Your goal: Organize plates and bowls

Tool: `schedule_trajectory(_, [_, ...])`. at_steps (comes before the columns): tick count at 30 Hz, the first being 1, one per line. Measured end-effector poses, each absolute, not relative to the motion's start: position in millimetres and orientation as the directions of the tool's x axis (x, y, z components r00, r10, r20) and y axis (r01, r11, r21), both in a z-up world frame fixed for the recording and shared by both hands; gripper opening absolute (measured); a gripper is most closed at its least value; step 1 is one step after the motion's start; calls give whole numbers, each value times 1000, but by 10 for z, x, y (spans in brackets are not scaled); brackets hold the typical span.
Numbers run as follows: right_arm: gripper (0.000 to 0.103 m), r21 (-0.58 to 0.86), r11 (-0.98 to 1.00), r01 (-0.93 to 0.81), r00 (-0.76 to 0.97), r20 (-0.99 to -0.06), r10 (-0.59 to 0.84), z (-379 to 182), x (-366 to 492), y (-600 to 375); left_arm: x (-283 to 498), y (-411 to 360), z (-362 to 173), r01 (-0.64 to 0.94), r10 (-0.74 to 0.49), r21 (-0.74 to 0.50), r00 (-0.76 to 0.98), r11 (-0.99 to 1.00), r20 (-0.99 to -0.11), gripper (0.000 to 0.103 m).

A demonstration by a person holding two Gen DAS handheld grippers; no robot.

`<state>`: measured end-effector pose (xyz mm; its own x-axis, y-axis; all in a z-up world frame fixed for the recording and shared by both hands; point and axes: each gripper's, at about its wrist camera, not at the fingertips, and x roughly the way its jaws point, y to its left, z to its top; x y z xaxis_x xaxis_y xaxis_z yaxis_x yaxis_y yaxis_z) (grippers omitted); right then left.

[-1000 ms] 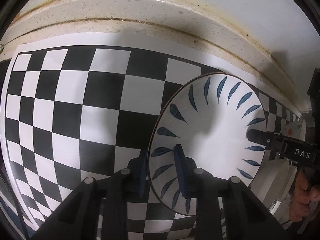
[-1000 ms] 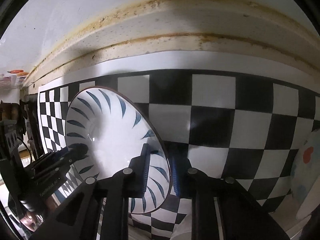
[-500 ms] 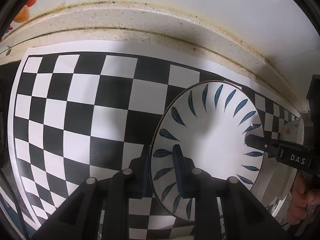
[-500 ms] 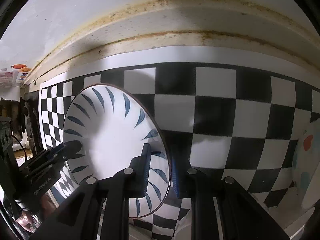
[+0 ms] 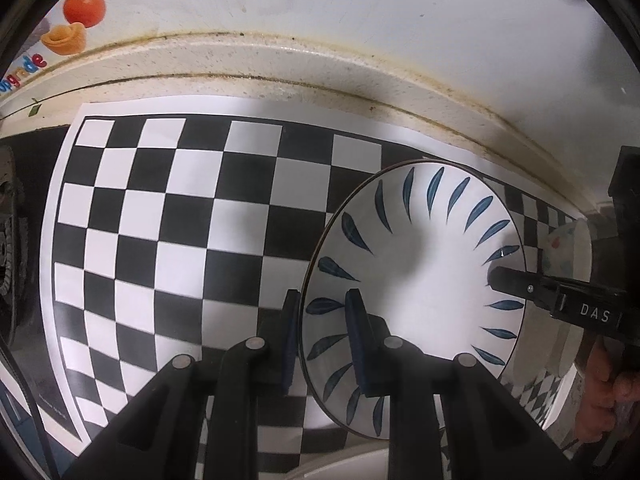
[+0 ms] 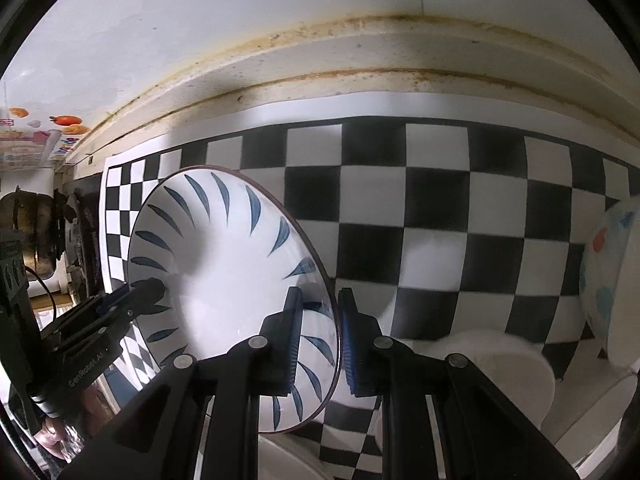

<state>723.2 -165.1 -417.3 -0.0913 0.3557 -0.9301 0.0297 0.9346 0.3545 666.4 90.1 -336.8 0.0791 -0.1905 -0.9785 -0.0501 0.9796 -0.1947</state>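
Plate (image 5: 420,272) you hold: white glaze, ring of dark blue leaf strokes near edge, thin dark rim line. Your left gripper (image 5: 324,336): black arms, dark blue pads. Your right gripper (image 6: 318,332): same black, blue ribbed pads; white "DAS" lettering on its body in left view. Mat (image 5: 168,216): black-white checkerboard, white border. Counter edge (image 5: 280,64): cream, speckled, brown-yellow grime lines. Wall stickers (image 5: 76,20): orange fruit. Bowl (image 6: 612,272) at right: white with red and blue spots.

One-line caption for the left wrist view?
Both claws, left and right, pinch opposite rims of a blue-leaf plate above checkerboard mat.
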Motion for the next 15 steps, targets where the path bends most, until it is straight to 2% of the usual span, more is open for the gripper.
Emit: schedule_trajectory(15, [20, 376, 925, 50, -32, -925, 378, -3612, 6398, -1630, 5904, 1005, -3010, 30, -213, -211, 125, 977, -969, 20])
